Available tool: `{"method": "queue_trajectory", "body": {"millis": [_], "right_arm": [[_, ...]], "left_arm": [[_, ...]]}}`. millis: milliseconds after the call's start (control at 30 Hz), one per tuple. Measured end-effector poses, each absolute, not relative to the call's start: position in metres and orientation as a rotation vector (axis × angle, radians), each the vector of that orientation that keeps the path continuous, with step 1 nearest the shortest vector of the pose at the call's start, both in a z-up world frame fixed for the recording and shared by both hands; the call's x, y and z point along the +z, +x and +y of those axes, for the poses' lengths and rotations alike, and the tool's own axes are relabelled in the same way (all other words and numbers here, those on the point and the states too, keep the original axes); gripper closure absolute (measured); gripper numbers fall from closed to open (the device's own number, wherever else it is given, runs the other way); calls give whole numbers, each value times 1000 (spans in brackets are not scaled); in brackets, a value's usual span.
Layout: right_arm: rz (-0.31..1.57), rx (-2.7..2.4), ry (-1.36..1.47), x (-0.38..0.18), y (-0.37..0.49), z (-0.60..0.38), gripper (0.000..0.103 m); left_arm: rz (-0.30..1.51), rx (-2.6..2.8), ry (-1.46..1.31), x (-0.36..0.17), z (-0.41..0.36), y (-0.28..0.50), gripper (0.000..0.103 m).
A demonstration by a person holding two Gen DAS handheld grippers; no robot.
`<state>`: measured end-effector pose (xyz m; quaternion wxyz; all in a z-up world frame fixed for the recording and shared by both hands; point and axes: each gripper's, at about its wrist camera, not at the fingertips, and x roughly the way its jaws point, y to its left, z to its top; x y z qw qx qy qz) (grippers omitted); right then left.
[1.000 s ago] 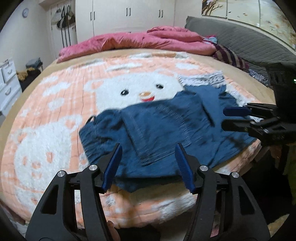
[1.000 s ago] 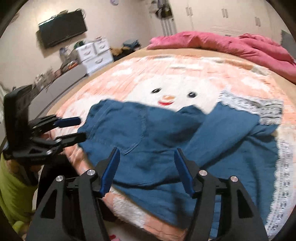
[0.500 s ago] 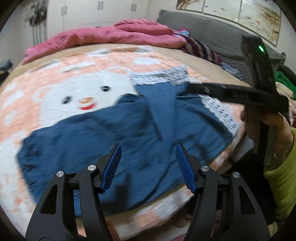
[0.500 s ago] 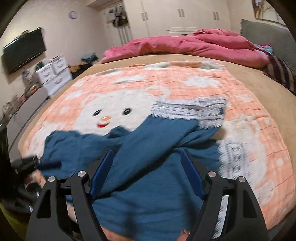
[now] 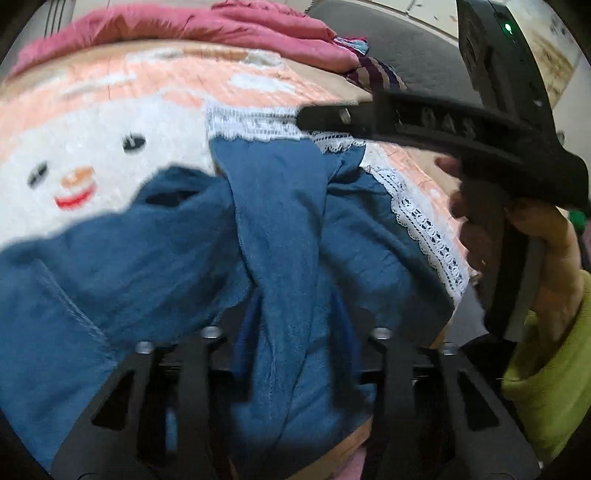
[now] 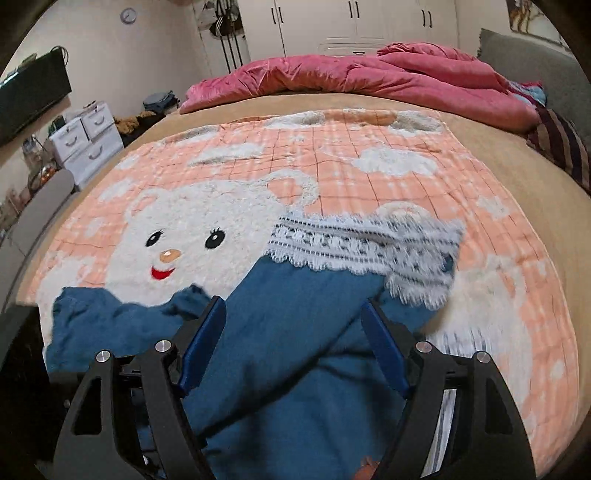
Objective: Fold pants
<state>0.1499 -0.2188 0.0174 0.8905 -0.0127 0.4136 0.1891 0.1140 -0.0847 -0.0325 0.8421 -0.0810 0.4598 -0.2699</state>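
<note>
Bed (image 6: 517, 206) fills both views, tan sheet under a peach blanket (image 6: 369, 155) with a white bear face (image 6: 184, 240) on it. Crumpled pink duvet (image 6: 369, 81) lies along the far edge, striped dark cloth (image 6: 561, 147) at its right end. White wardrobe (image 6: 351, 26) on the back wall, white drawer unit (image 6: 85, 140) and a dark TV (image 6: 29, 99) at left.

Pants (image 6: 288, 325): blue denim with white lace hems (image 6: 362, 243), spread loose and rumpled on the near half of the blanket, one leg laid diagonally over the other, hems pointing away toward the duvet. Waist end bunches toward the left near the bed edge.

Left tongs (image 5: 295, 328): low over the pants, jaws closing, a raised fold of denim between them. The cloth covers the blue pads, so actual pinch contact cannot be told.

Right tongs (image 6: 295, 343): spread wide, blue pads (image 6: 201, 343) clear on both sides, hovering over the diagonal leg, nothing pinched. In the left wrist view the same tool reaches out over the lace hem, held by a hand (image 5: 535, 251) in a lime-green sleeve (image 5: 550, 376); a green light (image 5: 508, 26) glows on its housing.
</note>
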Motion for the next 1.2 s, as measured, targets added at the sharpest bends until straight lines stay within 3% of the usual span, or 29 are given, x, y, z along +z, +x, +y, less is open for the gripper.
{"method": "queue_trajectory", "body": {"millis": [167, 733, 833, 867, 900, 933, 1200], "right_arm": [[889, 395, -74, 9, 176, -196, 29], [1047, 234, -176, -40, 264, -137, 30], [1037, 219, -224, -46, 265, -138, 54], [1031, 217, -208, -45, 265, -143, 65], [1030, 218, -174, -43, 265, -150, 82], [1027, 218, -132, -40, 266, -158, 91], [959, 292, 183, -1, 250, -221, 93]], "left_arm": [[950, -615, -231, -38, -79, 116, 94], [941, -656, -236, -38, -80, 115, 94], [932, -651, -238, -36, -79, 116, 94], [930, -649, -242, -36, -77, 116, 94], [926, -647, -245, -35, -77, 117, 94], [921, -641, -245, -34, -77, 116, 92], [880, -635, -271, -26, -71, 115, 83]]}}
